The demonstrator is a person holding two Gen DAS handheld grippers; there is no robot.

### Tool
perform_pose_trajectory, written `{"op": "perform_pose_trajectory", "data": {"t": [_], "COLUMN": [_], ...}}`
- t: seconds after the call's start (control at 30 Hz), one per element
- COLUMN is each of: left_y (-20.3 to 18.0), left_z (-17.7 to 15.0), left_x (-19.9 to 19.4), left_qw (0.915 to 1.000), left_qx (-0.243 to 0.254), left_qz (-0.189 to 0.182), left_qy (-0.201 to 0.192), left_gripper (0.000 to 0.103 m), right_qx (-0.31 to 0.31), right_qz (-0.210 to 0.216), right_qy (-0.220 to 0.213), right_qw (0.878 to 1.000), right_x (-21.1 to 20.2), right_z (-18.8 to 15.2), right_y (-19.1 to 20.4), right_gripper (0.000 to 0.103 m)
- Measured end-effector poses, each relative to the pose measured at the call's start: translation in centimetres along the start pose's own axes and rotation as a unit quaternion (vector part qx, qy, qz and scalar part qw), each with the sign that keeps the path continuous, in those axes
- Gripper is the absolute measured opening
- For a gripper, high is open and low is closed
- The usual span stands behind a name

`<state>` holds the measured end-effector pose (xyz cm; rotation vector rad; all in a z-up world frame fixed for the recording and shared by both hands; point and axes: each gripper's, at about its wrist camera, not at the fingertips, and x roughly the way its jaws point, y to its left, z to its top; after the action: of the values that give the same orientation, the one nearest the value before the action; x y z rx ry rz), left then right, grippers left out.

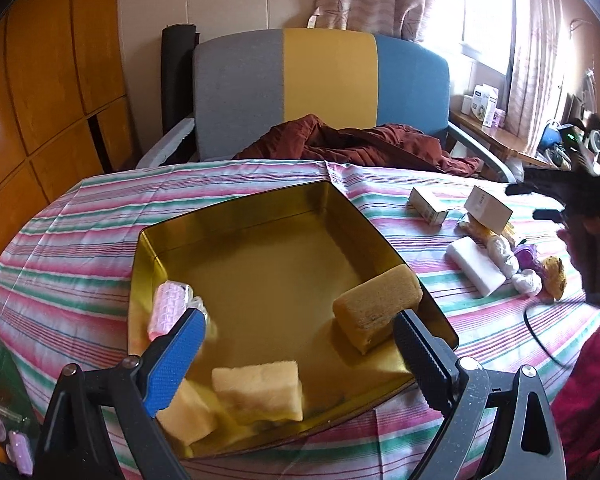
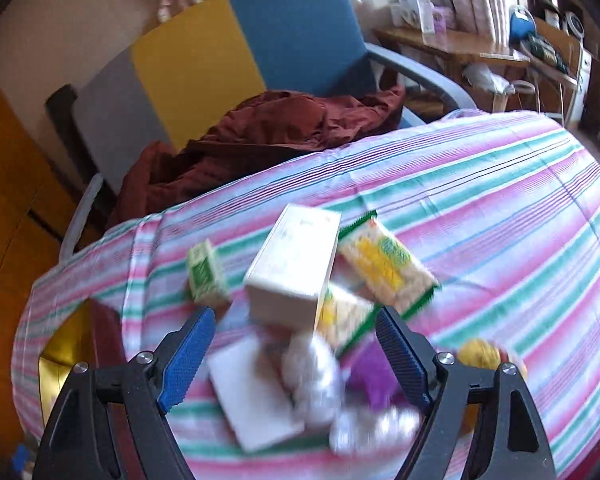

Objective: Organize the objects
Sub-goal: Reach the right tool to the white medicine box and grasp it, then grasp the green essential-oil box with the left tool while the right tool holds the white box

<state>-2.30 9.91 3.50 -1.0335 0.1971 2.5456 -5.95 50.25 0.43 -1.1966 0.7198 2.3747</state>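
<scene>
Gold tin (image 1: 236, 216) sits centre frame on the striped counter (image 1: 60, 240); left tongs (image 1: 300, 344) released over it. Right tongs (image 2: 296, 344) released above blurred white box (image 2: 292, 268), lower centre: steady first, then clamp its long sides.

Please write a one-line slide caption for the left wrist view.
Open left gripper above a gold tin holding sponges; more items wait on the striped cloth.

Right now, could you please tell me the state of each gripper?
Left gripper: open, empty, over the gold metal tin.
Right gripper: open, empty, above the white cardboard box.
</scene>
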Motion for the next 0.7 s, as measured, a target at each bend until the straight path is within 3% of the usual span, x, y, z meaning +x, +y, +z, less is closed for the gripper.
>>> {"op": "perform_pose_trajectory", "data": {"t": [0.3, 0.33, 0.37, 0.4, 0.57, 0.7], "left_y": [0.1, 0.1, 0.1, 0.2, -0.2, -1.5], "left_z": [0.9, 1.0, 1.1, 1.2, 2.4, 3.9], "left_x": [2.0, 2.2, 2.3, 2.4, 2.7, 2.8], "left_qw": [0.9998, 0.9998, 0.9998, 0.9998, 0.9997, 0.9994], "left_qx": [-0.001, -0.001, -0.001, 0.0, 0.0, 0.01], "left_qz": [0.0, -0.001, -0.001, -0.001, -0.013, -0.029], "left_qy": [0.018, 0.019, 0.02, 0.02, 0.021, 0.016], "left_gripper": [0.096, 0.096, 0.096, 0.096, 0.096, 0.096], "right_qx": [-0.001, -0.006, -0.012, -0.02, -0.06, -0.061], "right_qz": [-0.022, -0.012, -0.008, -0.009, 0.011, 0.037], "right_qy": [0.065, 0.076, 0.08, 0.078, 0.061, 0.022], "right_qw": [0.998, 0.997, 0.997, 0.997, 0.996, 0.997], "right_x": [6.9, 7.5, 7.6, 7.4, 4.6, 1.1], "right_z": [3.0, 2.7, 2.4, 2.1, 0.4, -0.4], "right_y": [0.4, 0.5, 0.6, 0.6, 0.5, -1.0], "right_gripper": [0.084, 0.077, 0.059, 0.051, 0.051, 0.051]}}
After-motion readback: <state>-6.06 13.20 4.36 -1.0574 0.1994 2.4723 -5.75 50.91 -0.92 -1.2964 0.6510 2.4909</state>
